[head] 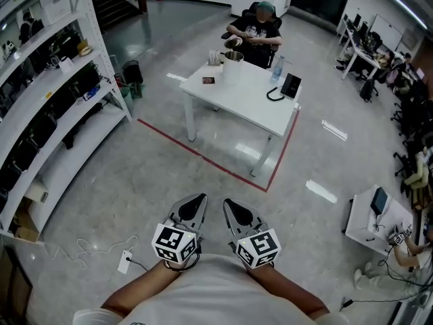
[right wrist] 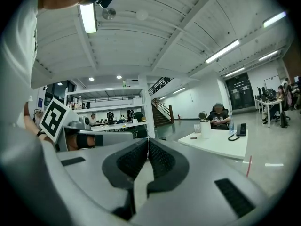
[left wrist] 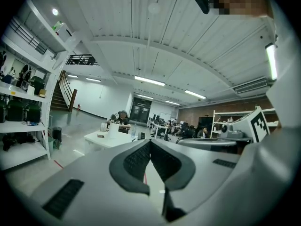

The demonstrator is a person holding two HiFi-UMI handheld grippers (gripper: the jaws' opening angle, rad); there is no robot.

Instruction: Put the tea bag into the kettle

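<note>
A white table [head: 250, 107] stands several steps ahead of me. On it are a white kettle [head: 232, 66] with a metal top and a small dark tea bag packet [head: 208, 80] to its left. Both gripper views show the kettle [left wrist: 114, 128] [right wrist: 205, 128] small and far off. My left gripper [head: 201, 200] and right gripper [head: 229, 204] are held side by side close to my body, far from the table. In the gripper views the left gripper [left wrist: 150, 142] and right gripper [right wrist: 148, 140] each have their jaws pressed together with nothing between them.
A person [head: 257, 29] sits behind the table. A water bottle [head: 277, 70] and a black phone with a cable [head: 291, 84] lie on its right side. Red floor tape [head: 203, 156] borders the table. Shelving [head: 61, 114] lines the left, a small desk [head: 369, 215] the right. A power strip [head: 125, 261] lies near my feet.
</note>
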